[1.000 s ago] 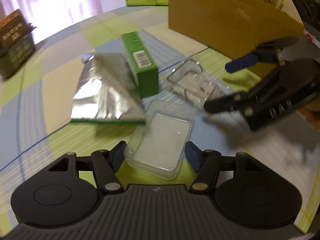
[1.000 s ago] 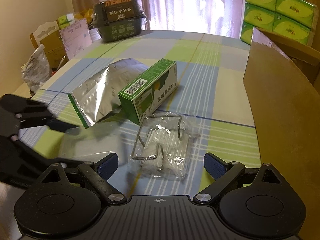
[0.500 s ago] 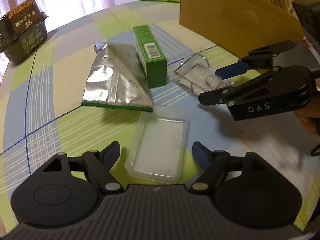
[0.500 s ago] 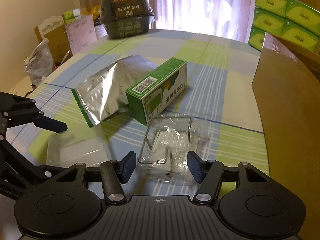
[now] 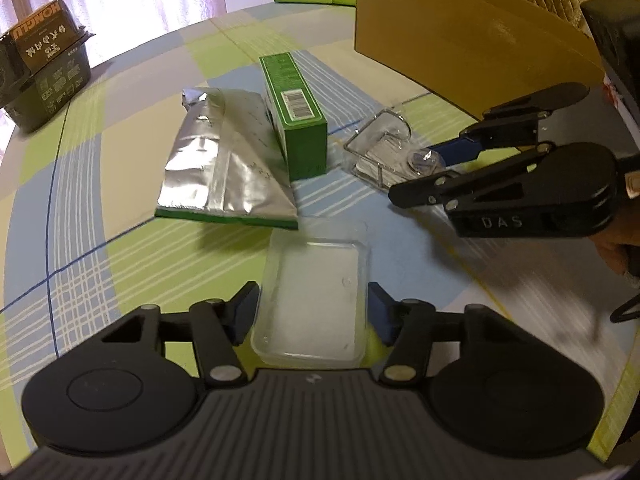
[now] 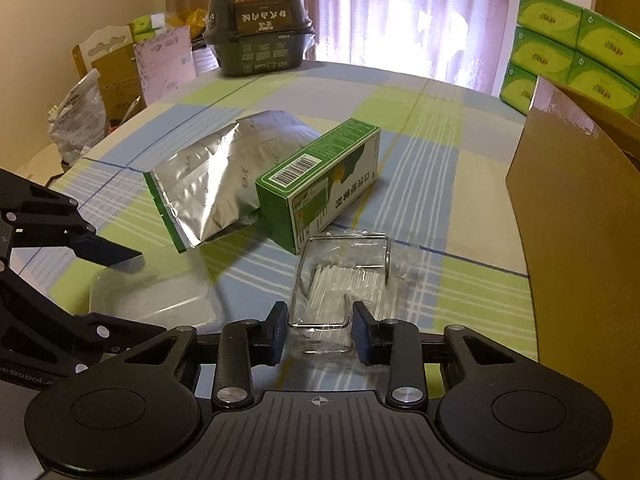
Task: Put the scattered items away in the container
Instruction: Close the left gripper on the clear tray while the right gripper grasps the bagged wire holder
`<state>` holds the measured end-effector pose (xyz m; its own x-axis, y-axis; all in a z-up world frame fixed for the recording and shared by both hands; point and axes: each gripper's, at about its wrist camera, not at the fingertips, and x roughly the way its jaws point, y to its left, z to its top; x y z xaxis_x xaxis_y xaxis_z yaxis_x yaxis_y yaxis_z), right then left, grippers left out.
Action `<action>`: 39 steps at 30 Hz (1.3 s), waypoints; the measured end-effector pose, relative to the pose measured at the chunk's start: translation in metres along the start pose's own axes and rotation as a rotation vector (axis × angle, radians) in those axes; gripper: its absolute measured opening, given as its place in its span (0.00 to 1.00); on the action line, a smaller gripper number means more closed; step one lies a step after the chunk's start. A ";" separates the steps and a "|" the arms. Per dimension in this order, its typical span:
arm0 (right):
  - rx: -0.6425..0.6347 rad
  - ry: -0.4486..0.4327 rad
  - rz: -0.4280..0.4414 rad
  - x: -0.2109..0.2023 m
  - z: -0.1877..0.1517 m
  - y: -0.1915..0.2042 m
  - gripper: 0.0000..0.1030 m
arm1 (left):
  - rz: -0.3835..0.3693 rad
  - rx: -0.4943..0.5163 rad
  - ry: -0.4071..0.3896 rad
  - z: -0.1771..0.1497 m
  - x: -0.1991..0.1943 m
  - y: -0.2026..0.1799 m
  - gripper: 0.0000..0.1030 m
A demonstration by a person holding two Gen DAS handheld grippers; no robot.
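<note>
On the checked tablecloth [image 5: 120,184], at six o'clock in the left wrist view, the left gripper [image 5: 313,311] straddles a clear plastic tray [image 5: 316,300]; its blue pads sit right at the tray's two long sides, though whether they actually press the plastic I cannot tell. At twelve o'clock from the tray lies a silver foil pouch [image 5: 224,168] with a green edge, and leaning against the pouch's three o'clock side is a green carton [image 5: 294,116] with a barcode on top. At two o'clock from the tray, the right gripper [image 5: 424,178] reaches in from three o'clock, one blue finger above and one black finger below the wrapped wire rack [image 5: 384,152]. In the right wrist view the right gripper [image 6: 318,330] has its pads drawn in narrow on either side of the wire rack's [image 6: 344,276] near end, close to or touching its clear wrapper; a firm grip cannot be confirmed. The cardboard box [image 5: 460,36], open-topped, stands at one o'clock on the table, well apart from both grippers. A dark food container [image 6: 258,32] sits at eleven o'clock near the table's far edge, and green tissue packs [image 6: 572,48] are stacked at one o'clock behind the box.
</note>
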<state>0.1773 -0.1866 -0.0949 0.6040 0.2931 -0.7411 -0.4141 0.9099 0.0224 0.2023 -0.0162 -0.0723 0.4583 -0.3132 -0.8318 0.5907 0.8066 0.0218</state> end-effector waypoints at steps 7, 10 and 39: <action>0.022 0.014 0.007 -0.021 -0.009 0.000 0.34 | -0.005 0.023 0.025 -0.010 -0.012 -0.013 0.51; 0.025 0.020 -0.002 -0.033 -0.015 0.003 0.34 | -0.010 0.029 0.029 -0.016 -0.019 -0.023 0.51; 0.017 0.031 -0.023 -0.053 -0.050 0.018 0.34 | -0.030 0.018 0.078 -0.018 -0.011 -0.047 0.51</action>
<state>0.1038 -0.2004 -0.0887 0.5919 0.2636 -0.7617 -0.3887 0.9212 0.0167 0.1575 -0.0421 -0.0737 0.3879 -0.2964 -0.8727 0.6154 0.7882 0.0058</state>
